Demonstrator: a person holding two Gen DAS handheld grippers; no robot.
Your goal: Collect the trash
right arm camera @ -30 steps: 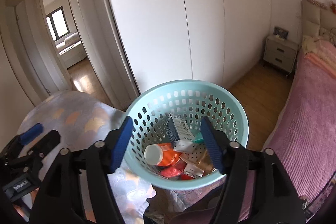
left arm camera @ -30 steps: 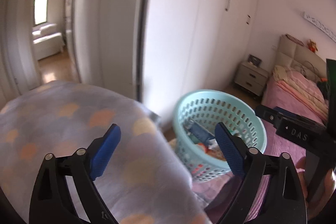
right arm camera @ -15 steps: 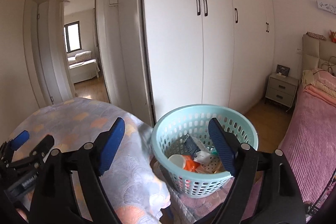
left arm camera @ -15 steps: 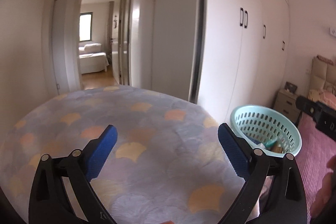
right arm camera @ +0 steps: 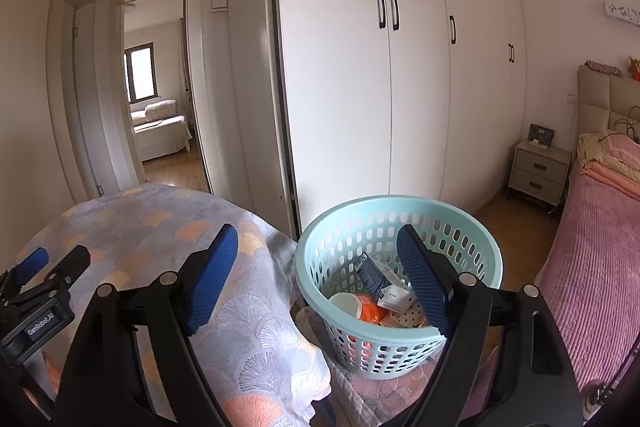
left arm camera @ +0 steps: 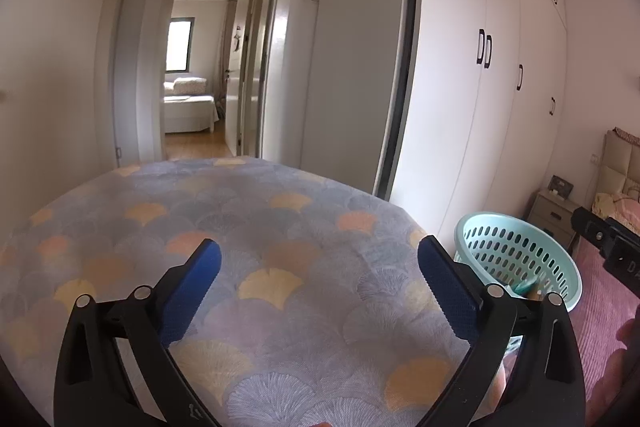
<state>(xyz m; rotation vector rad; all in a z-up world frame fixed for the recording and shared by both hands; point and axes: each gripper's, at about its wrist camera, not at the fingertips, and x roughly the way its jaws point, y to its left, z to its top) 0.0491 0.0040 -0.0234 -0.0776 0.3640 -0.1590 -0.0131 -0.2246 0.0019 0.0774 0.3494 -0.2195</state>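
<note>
A light blue perforated basket [right arm camera: 400, 227] stands low beside the table and holds trash: a white and orange cup [right arm camera: 360, 309], a blue carton [right arm camera: 370, 277] and a white box [right arm camera: 394, 297]. It also shows in the left wrist view [left arm camera: 516, 255]. My right gripper [right arm camera: 320, 281] is open and empty, raised just in front of the basket. My left gripper [left arm camera: 320, 285] is open and empty above the table's patterned cloth [left arm camera: 260, 227]. No loose trash shows on the cloth.
White wardrobe doors [right arm camera: 360, 87] stand behind the basket. A bed with a pink cover [right arm camera: 592, 267] is at the right, a nightstand [right arm camera: 540, 171] behind it. A doorway [left arm camera: 200, 75] opens to another room at the back left.
Both grippers have lifted and levelled. The left view swung from the basket to the table top. The right gripper drew back from over the basket. Both stayed open.
</note>
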